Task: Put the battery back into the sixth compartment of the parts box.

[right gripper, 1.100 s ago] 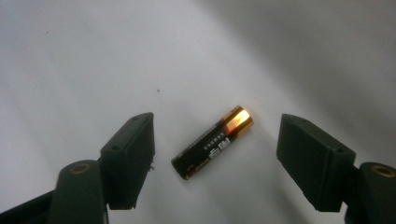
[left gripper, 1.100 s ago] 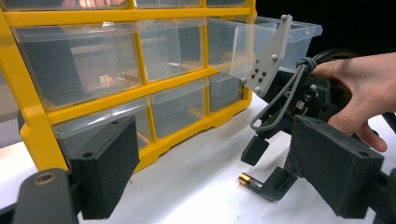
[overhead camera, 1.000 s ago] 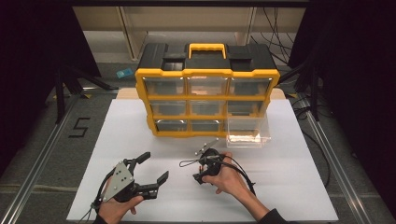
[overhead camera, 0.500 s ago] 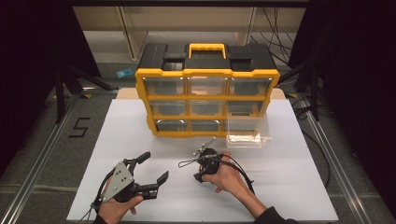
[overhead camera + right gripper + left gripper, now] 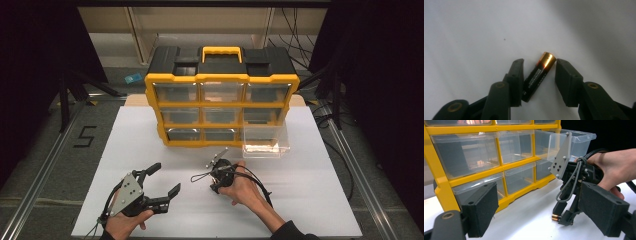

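From the high view: white table (image 5: 310, 200) with a yellow and black drawer cabinet (image 5: 222, 95) standing toward the far edge, carry handle on top, rows of clear drawers facing the near side. One clear drawer (image 5: 265, 141) pulled out at the bottom right of the cabinet, resting on the table. Left gripper (image 5: 164, 181) held low near the near-left corner, jaws spread wide, nothing between them, grey plate on top. Right gripper (image 5: 216, 186) in the right hand (image 5: 242, 187) near the middle of the table, just in front of the cabinet, tipped nose-down at the surface, cable looping back over the wrist. Over to the left gripper view: own two jaws apart at the bottom corners, cabinet close on the left, right gripper across the way pointing down, tips at the table with a battery (image 5: 555, 217) lying right at them, gold end showing. Now the right gripper view: battery flat on the white table, black body, gold cap, lying slantwise between the two jaws; jaws apart, one side touching or nearly touching the body, other side clear of it, not clamped.
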`<state>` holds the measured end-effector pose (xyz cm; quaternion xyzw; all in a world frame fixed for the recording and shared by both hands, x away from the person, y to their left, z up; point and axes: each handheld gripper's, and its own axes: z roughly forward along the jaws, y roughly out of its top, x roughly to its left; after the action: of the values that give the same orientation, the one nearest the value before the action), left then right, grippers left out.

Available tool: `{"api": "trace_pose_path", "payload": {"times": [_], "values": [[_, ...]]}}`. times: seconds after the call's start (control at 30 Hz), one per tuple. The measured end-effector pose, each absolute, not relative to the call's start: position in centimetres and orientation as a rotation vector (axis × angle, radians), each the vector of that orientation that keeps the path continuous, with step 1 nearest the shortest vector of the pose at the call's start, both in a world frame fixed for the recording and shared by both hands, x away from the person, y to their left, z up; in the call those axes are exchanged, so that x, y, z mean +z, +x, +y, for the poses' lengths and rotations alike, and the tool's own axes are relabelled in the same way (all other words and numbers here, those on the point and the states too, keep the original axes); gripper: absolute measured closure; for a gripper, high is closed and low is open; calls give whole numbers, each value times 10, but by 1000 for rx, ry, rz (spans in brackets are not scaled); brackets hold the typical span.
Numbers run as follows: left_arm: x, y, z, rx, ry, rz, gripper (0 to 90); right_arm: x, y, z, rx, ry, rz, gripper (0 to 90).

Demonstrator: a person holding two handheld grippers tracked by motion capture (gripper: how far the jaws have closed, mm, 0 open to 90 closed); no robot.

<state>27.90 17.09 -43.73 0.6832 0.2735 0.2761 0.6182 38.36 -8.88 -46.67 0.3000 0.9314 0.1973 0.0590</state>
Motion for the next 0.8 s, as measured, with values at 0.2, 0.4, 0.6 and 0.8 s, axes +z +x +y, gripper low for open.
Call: {"api": "trace_pose_path", "payload": {"times": [0.2,0.4,0.6,0.8], "values": [[-437,279,171,634,1572,630,157,-466,383,-88,580,853,2832,638],[-437,279,171,634,1571,631,157,-465,384,-88,572,818,2844,681],[-437,279,171,634,1571,632,157,-464,384,-86,544,784,2859,731],[-437,279,171,635,1569,632,157,-464,384,-84,529,756,2874,767]]}}
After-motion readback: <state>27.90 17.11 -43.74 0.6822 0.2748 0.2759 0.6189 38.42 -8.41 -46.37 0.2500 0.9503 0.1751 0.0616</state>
